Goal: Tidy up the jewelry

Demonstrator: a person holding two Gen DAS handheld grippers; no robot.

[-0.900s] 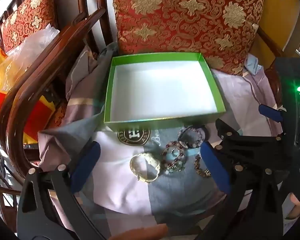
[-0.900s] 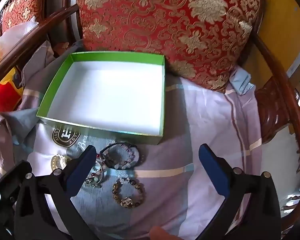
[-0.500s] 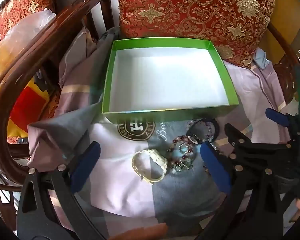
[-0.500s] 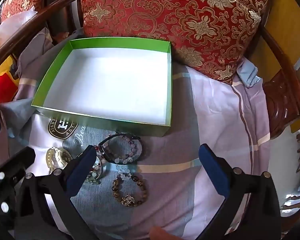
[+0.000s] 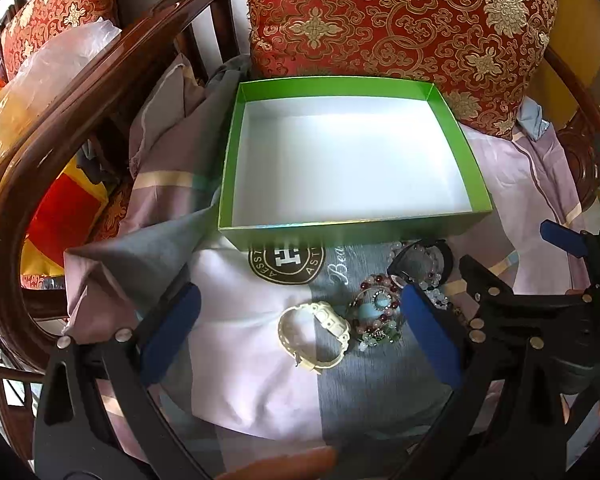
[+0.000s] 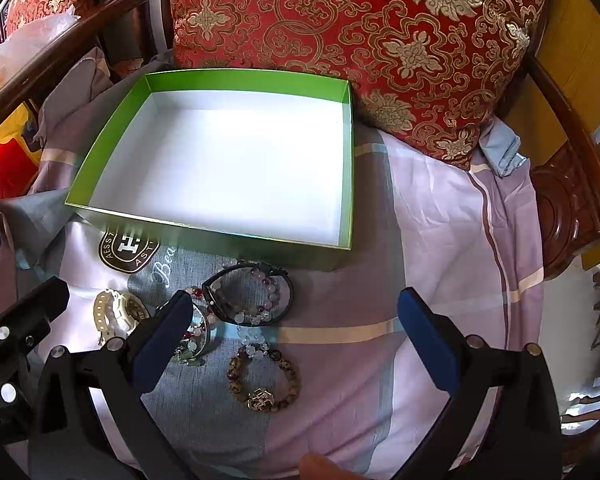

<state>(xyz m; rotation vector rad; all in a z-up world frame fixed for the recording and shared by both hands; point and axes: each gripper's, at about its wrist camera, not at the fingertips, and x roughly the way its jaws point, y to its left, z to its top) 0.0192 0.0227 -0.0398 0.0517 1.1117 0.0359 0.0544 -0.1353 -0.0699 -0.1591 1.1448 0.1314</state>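
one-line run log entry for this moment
phase: approach | left gripper: open over cream bracelet | right gripper: open, empty | green box: empty | jewelry on cloth

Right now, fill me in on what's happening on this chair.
A person holds two claws, both open and empty, over a cloth-covered seat. The left claw frames a cream watch; the right claw hovers over a brown bead bracelet. The green box behind them has nothing in it; all the jewelry lies outside.
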